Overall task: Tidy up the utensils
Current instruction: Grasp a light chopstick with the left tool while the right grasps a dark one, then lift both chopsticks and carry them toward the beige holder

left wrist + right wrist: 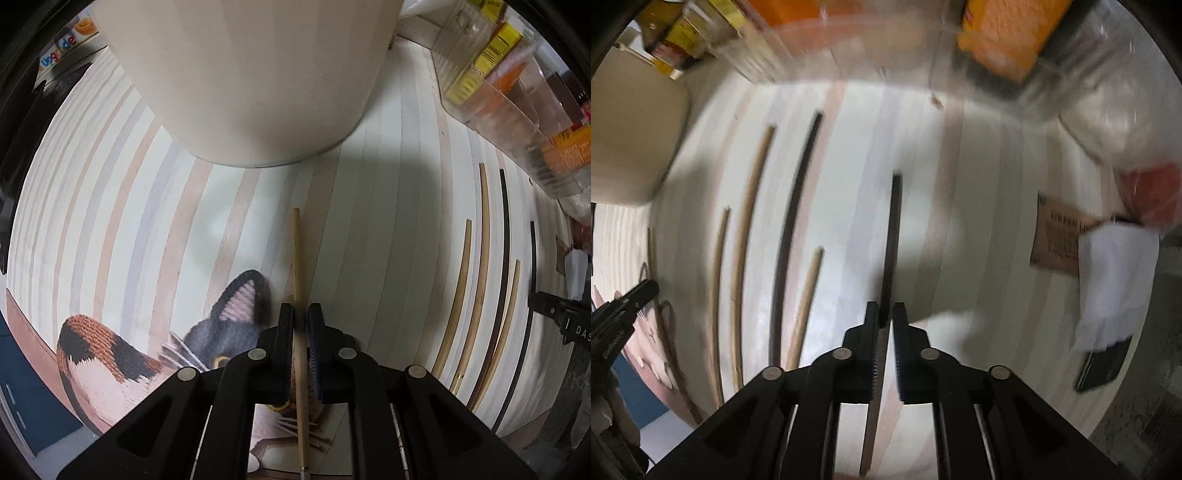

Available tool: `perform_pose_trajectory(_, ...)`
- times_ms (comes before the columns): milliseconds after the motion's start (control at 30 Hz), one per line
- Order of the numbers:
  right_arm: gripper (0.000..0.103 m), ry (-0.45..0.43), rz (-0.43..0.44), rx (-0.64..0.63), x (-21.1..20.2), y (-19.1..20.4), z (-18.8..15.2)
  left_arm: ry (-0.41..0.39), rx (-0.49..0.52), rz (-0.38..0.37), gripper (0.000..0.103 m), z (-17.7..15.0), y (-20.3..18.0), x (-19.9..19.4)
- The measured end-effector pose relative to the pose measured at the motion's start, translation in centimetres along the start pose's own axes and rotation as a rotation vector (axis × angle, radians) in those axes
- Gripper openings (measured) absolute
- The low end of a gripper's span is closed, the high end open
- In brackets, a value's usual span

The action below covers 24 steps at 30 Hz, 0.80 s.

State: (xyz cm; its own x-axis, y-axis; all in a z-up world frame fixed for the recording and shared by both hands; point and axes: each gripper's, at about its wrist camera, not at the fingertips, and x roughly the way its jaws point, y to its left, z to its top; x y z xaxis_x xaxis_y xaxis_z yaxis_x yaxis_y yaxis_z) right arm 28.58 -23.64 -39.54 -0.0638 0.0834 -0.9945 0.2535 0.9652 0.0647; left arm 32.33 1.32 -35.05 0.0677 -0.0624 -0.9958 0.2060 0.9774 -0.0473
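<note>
Left gripper fingers clamped on a light chopstick; right gripper fingers clamped on a dark chopstick. Both sticks lie flat on the striped counter. Lift straight up, keep them level, then tip into the cream holder.

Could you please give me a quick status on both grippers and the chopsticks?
Left gripper shut on light wooden chopstick. Right gripper shut on dark chopstick. Four more chopsticks loose on striped mat. Cream container close ahead.
</note>
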Motion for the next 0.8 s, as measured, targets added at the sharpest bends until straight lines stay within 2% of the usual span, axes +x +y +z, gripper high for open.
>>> perform_pose_trajectory(100,0.01,-0.026,-0.036,-0.022,0.1,0.5,-0.7,-0.009,0.006,0.009,0.005,0.2,-0.4,0.2)
perform_pose_trajectory(167,0.006,-0.032,-0.044,-0.015,0.4,1.1,-1.4,-0.006,-0.021,0.0,0.005,0.7,-0.5,0.2)
perform_pose_trajectory(267,0.005,0.013,0.007,-0.008,0.5,1.8,-2.7,0.009,-0.042,-0.027,0.005,0.9,-0.1,0.1)
perform_pose_trajectory(367,0.005,0.025,0.007,-0.018,0.6,2.1,-3.8,0.018,-0.001,-0.031,0.006,0.4,-0.2,0.3)
perform_pose_trajectory(500,0.006,0.039,0.018,0.011,0.6,1.7,-4.0,0.018,0.059,-0.013,0.006,0.2,-1.0,0.3)
perform_pose_trajectory(800,0.006,0.059,-0.01,-0.008,0.8,1.5,-3.0,0.0,0.066,0.002,0.006,-0.5,-1.3,0.0)
